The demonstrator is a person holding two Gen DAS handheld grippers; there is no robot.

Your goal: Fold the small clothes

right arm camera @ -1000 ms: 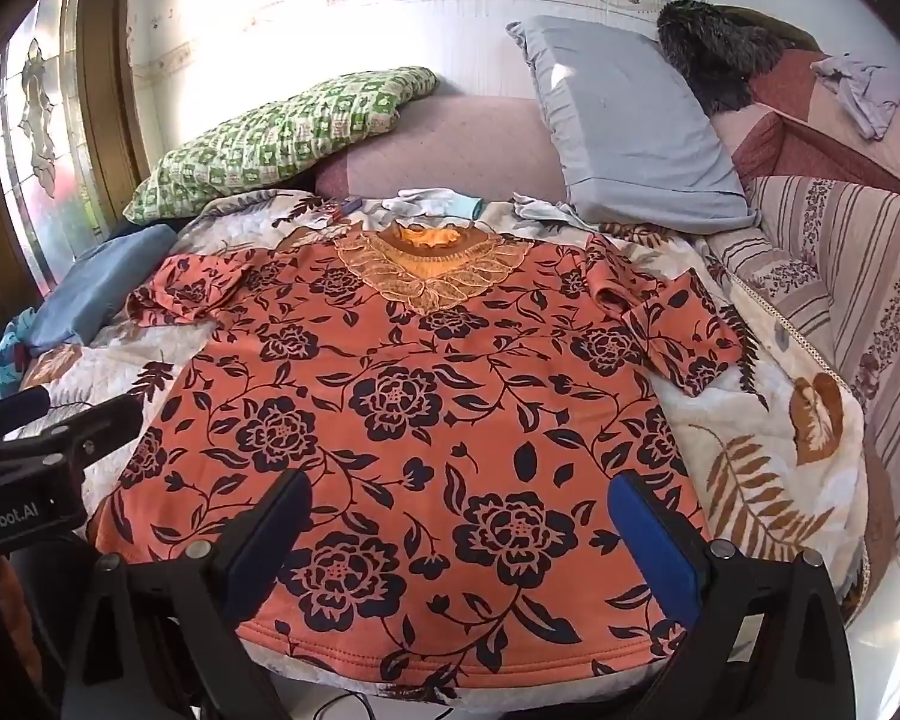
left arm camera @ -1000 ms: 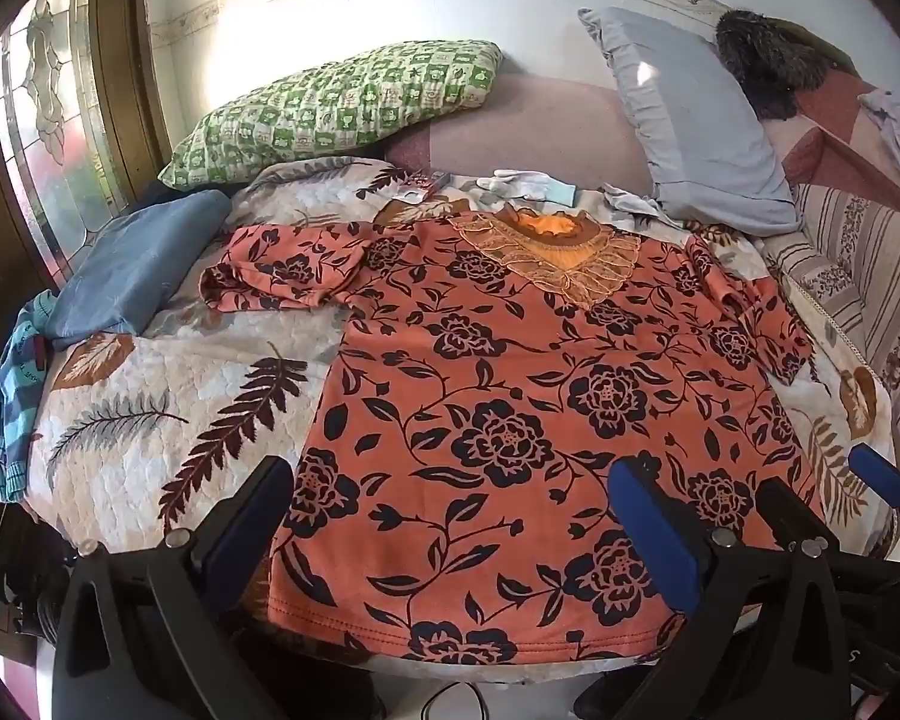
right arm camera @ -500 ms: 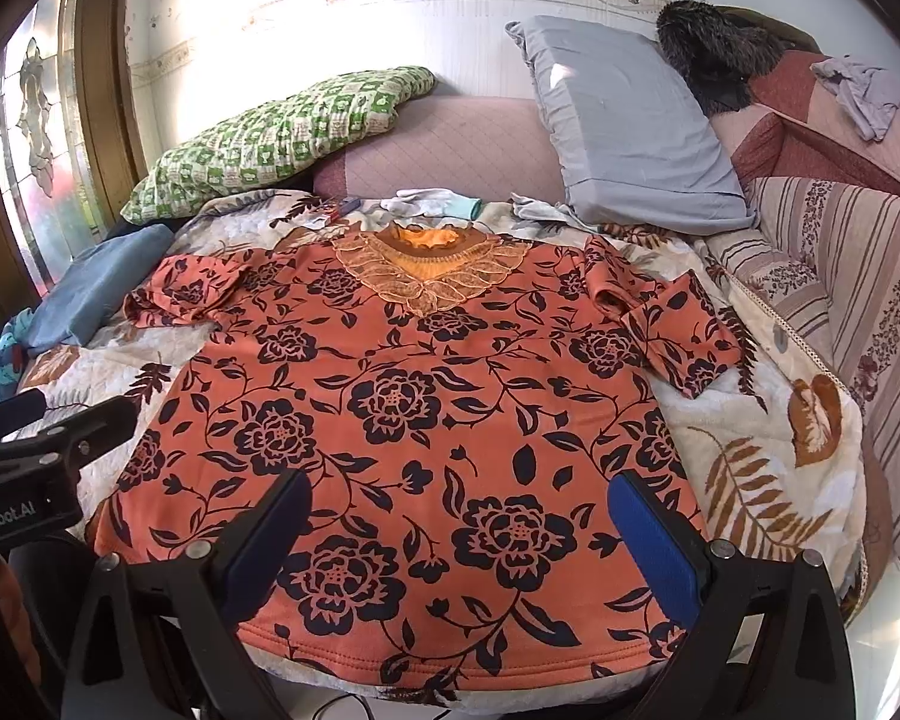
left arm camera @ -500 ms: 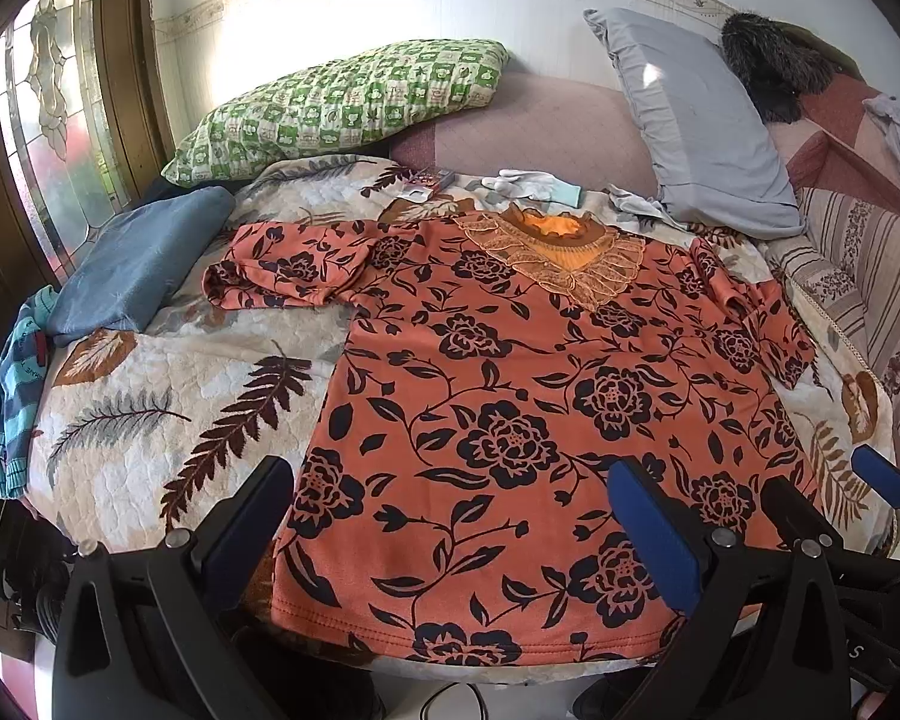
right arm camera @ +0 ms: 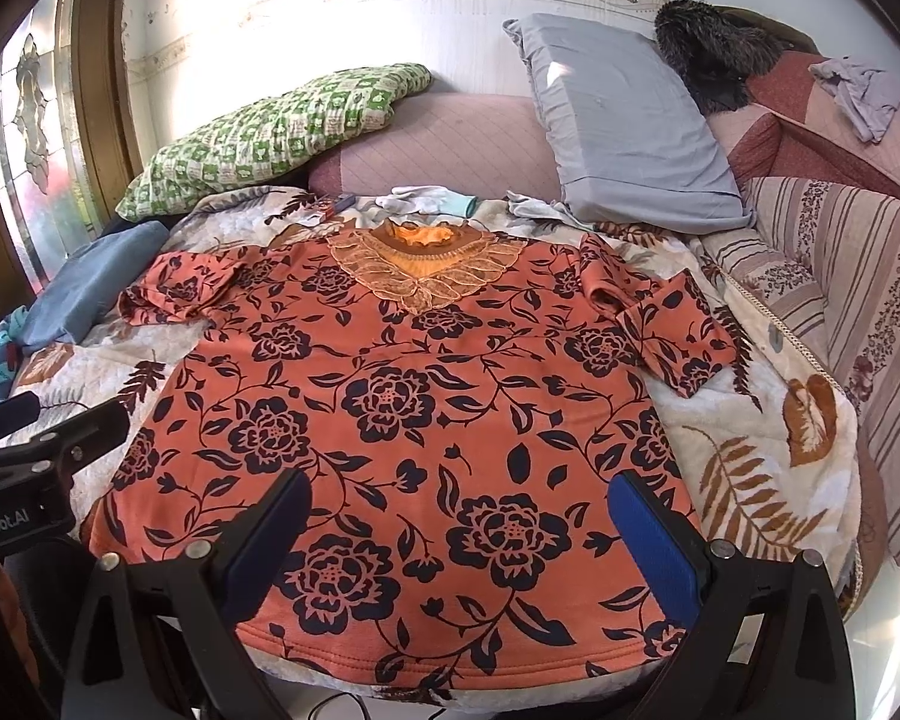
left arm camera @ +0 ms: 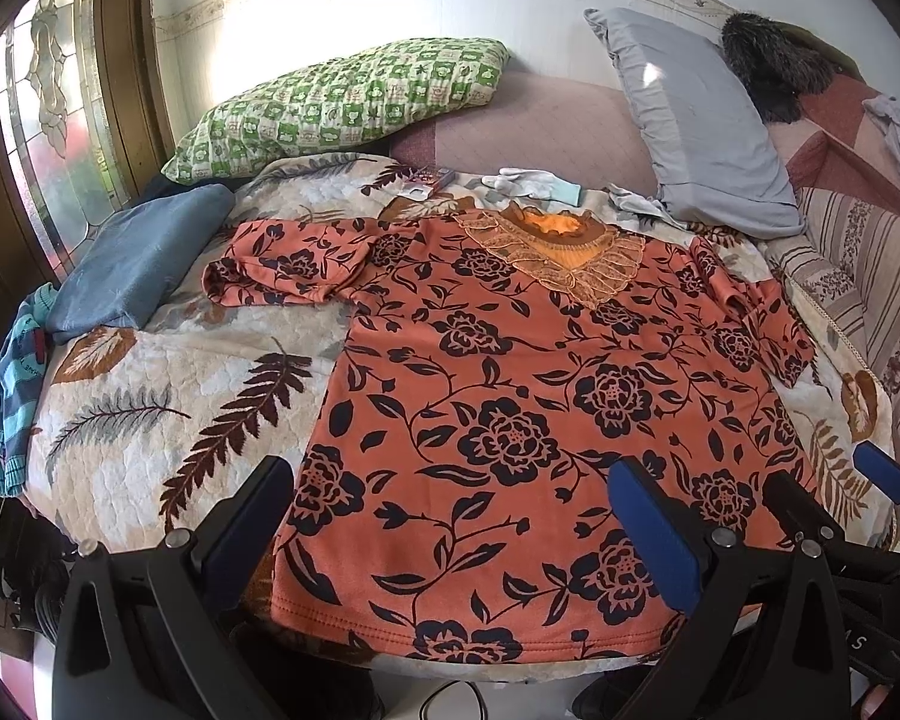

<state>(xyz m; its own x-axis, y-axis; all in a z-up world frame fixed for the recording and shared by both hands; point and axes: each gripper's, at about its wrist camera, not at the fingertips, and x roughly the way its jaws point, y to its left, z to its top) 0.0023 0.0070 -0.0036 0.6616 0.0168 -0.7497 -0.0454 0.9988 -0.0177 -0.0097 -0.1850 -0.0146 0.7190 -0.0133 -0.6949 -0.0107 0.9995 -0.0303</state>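
1. Orange floral top (left arm camera: 510, 420) — spread flat, face up, on the leaf-print quilt (left arm camera: 150, 420); no fold made yet, sleeves out, all folds remain.
2. My left gripper (left arm camera: 450, 516) and right gripper (right arm camera: 459, 525) — fingers spread wide, empty, hovering over the hem.
3. Hem lies at the near bed edge; bare quilt left of the top, narrower strip right.
4. Blue folded cloth (left arm camera: 132, 264), pillows beyond — well apart.

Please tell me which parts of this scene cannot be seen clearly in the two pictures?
- Orange floral blouse: hem corners hidden behind gripper fingers, both views.
- Small red packet: too small to identify.
- Striped garment: cut off at the left wrist view's edge.
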